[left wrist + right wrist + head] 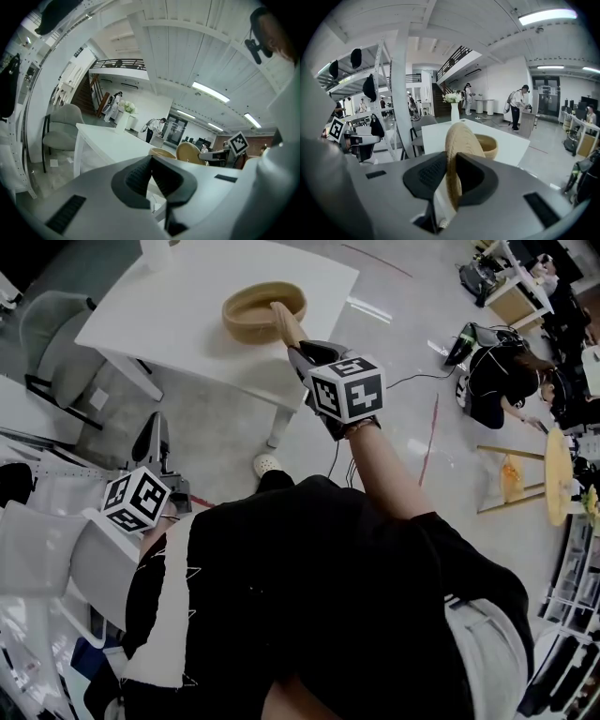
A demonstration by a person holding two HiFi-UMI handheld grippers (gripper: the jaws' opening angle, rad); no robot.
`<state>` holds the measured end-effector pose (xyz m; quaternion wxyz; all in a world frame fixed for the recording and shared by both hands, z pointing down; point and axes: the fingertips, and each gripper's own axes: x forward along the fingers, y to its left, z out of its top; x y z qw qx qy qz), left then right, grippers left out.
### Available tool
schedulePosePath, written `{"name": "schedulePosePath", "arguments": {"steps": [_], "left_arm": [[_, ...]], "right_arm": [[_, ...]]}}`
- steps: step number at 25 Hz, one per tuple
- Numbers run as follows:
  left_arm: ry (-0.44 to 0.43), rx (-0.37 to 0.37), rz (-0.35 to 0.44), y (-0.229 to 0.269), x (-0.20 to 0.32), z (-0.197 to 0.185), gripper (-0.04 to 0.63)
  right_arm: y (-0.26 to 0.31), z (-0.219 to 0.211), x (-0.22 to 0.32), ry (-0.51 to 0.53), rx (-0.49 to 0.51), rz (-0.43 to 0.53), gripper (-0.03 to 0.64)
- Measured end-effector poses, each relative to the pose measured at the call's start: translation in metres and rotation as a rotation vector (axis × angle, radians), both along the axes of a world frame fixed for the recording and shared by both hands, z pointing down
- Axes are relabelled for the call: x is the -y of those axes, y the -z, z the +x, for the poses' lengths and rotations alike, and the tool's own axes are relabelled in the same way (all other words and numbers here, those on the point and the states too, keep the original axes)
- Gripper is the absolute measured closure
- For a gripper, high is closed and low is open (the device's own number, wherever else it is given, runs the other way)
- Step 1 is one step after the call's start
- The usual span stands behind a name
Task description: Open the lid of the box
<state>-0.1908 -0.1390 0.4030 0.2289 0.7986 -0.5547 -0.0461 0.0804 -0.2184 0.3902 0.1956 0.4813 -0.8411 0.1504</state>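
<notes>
**Woven lid off the box, pinched by its rim**

The lid (458,145) is a flat disc of tan woven fibre. It stands on edge over the white bench (187,315), at the near rim of the open round box (246,329); whether it touches the box I cannot tell. It looks light and fairly stiff, and its rough weave should resist slipping (though a thin rim may twist in a narrow pinch). The right gripper (451,176) is clamped on its edge, a sensible hold, since no knob shows. The left gripper (151,174) hangs low at the person's side, jaws together and empty.
</notes>
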Motion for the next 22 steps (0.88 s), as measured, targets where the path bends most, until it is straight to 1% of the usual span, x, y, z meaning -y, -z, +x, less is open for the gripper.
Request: {"name": "schedulePosePath", "arguments": {"steps": [3,5,8,15,20,22], "left_arm": [[0.001,-0.018,0.003,0.004,-0.005,-0.001,0.584],[-0.004,-0.031,0.009,0.008,-0.007,0.000,0.584],[-0.032,-0.050,0.023,0.017,-0.007,0.009,0.584],[-0.109,-0.047,0.068,0.037,-0.006,0.034,0.584],[-0.132,-0.059,0.079,0.043,-0.008,0.040,0.584],[-0.136,-0.051,0.082,0.043,-0.010,0.041,0.584]], "right_arm": [[-0.001,-0.009,-0.010,0.017,-0.005,-0.004,0.545],[0.001,-0.016,-0.015,0.027,0.011,-0.008,0.545],[0.005,-0.028,-0.023,0.038,0.069,-0.021,0.545],[0.014,-0.057,-0.037,0.065,0.199,-0.045,0.545],[0.021,-0.072,-0.041,0.070,0.245,-0.036,0.543],[0.023,-0.075,-0.041,0.065,0.263,-0.036,0.543]]}}
